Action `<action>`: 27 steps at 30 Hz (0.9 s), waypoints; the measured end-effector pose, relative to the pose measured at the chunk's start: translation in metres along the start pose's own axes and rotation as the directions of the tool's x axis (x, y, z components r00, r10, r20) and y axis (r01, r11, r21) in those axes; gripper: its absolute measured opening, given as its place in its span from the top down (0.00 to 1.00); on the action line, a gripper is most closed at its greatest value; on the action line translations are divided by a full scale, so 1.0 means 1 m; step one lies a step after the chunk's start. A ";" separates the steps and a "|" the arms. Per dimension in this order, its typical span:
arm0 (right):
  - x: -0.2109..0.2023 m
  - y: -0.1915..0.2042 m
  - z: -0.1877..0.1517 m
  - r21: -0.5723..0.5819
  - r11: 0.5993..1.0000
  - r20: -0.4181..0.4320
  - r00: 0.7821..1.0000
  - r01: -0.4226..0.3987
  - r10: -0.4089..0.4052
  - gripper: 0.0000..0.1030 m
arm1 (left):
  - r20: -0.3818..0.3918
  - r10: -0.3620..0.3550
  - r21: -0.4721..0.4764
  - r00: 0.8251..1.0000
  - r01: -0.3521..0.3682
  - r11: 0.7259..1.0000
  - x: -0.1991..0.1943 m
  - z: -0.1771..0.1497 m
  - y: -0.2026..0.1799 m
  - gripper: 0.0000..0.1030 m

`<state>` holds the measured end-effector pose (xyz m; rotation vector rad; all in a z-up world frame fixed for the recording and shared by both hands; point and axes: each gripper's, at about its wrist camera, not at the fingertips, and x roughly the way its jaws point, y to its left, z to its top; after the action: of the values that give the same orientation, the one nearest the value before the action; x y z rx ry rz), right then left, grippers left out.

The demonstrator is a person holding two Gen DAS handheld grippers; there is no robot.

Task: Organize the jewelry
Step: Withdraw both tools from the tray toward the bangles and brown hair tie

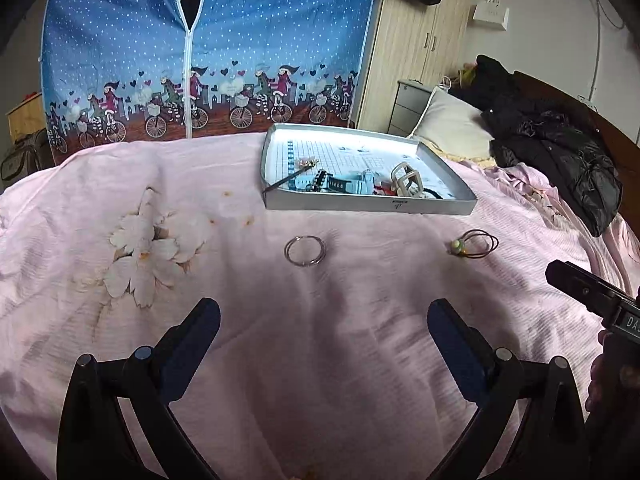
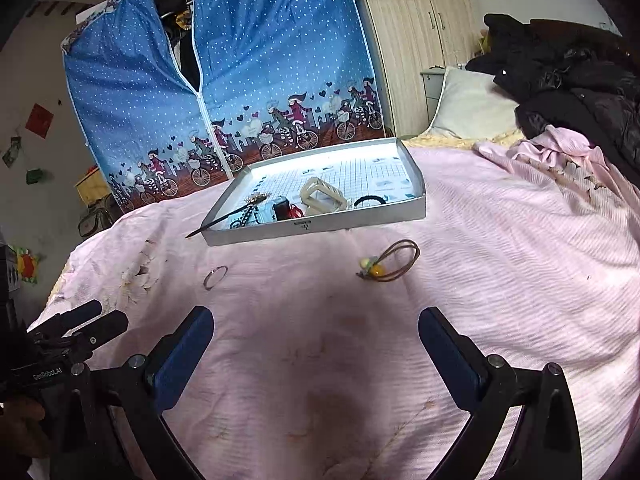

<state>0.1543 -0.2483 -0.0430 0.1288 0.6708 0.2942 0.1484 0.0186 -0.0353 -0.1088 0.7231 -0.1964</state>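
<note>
Left wrist view: my left tongs [image 1: 324,318] gape empty above the pink bedspread [image 1: 360,340], as do my right tongs [image 2: 316,326]. Ahead lie a silver bangle [image 1: 305,251] and a beaded hair tie [image 1: 476,244], near the jewelry tray [image 1: 440,204].

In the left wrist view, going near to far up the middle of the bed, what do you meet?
Left claw → silver bangle → grey tray of accessories → blue wardrobe cover.
</note>
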 end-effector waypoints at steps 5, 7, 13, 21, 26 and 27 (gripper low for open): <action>0.012 -0.003 -0.007 0.011 1.000 -0.058 0.998 0.013 -0.013 0.00 | -0.035 -0.003 -0.009 0.999 0.003 1.000 0.006 -0.004 0.003 0.01; 0.014 -0.005 -0.008 0.022 1.000 -0.072 0.997 0.009 -0.007 0.00 | -0.045 0.000 -0.010 0.999 0.000 1.000 0.006 -0.003 0.004 0.01; 0.018 -0.005 -0.011 0.025 1.000 -0.085 0.996 0.013 -0.011 0.00 | -0.069 0.013 -0.007 0.998 -0.014 1.000 0.010 -0.003 0.011 0.01; 0.023 -0.005 -0.013 0.027 0.999 -0.094 0.995 0.018 -0.015 0.00 | -0.115 0.010 -0.017 0.993 -0.012 1.000 0.019 -0.006 0.017 0.01; 0.028 -0.006 -0.014 0.014 0.999 -0.092 0.995 0.031 -0.029 0.00 | -0.160 0.020 -0.009 0.987 -0.022 1.000 0.031 -0.003 0.020 0.01; 0.030 -0.006 -0.014 0.010 0.999 -0.090 0.995 0.034 -0.033 0.00 | -0.170 0.021 -0.010 0.985 -0.023 1.000 0.036 -0.002 0.021 0.01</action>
<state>0.1693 -0.2449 -0.0725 0.1158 0.7628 0.2646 0.1759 0.0310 -0.0636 -0.0961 0.8956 -0.1821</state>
